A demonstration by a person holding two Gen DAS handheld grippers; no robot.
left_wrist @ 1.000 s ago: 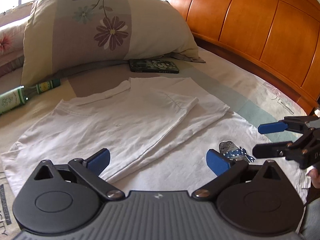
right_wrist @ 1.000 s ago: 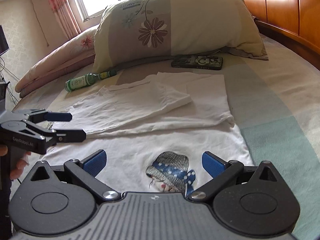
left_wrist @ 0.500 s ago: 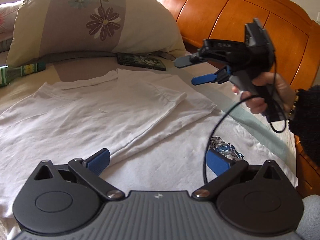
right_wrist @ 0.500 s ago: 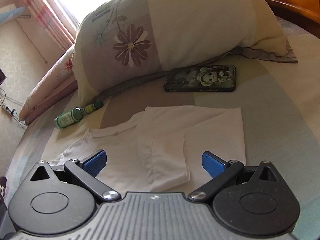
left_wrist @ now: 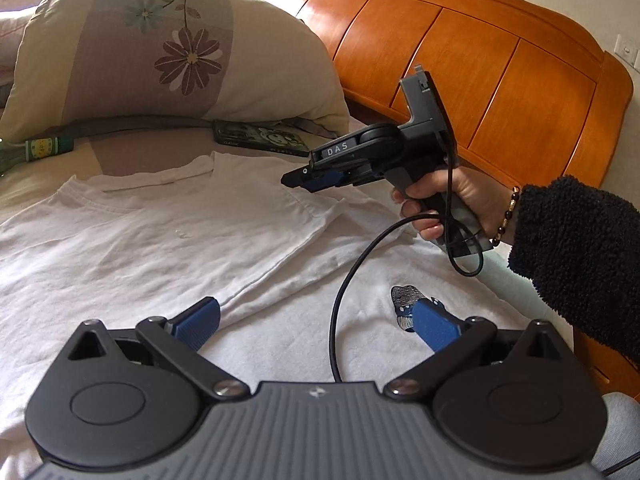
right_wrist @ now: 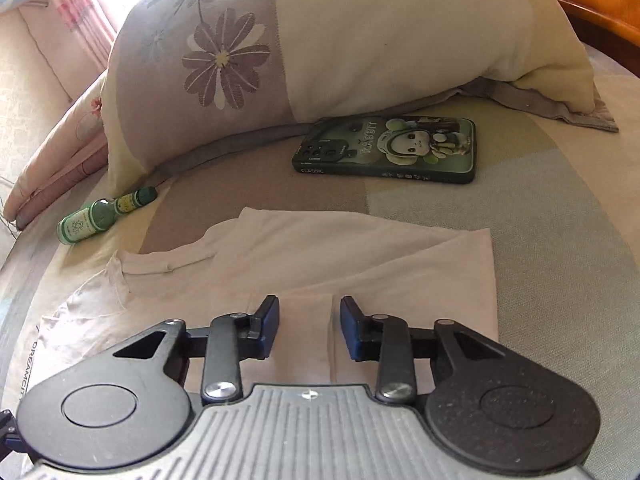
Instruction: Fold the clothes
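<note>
A white T-shirt (left_wrist: 168, 240) lies spread on the bed, one sleeve folded in over its body, with a small blue hat print (left_wrist: 404, 296) near the hem. My left gripper (left_wrist: 316, 320) is open and empty, low over the shirt's lower part. My right gripper (right_wrist: 308, 326) hovers over the folded sleeve's edge (right_wrist: 330, 344) near the collar (right_wrist: 168, 266); its jaws are partly closed with a gap, nothing between them. It also shows in the left wrist view (left_wrist: 308, 178), held in a hand above the sleeve.
A large flowered pillow (right_wrist: 320, 40) lies at the head of the bed. A dark phone case (right_wrist: 388, 148) and a green bottle (right_wrist: 100, 216) lie just beyond the shirt. The orange wooden headboard (left_wrist: 480, 60) runs along the right. A black cable (left_wrist: 348, 276) hangs over the shirt.
My right gripper has moved forward and down over the folded sleeve, and its jaws have narrowed from wide open. My left gripper has stayed open, shifting slightly.
</note>
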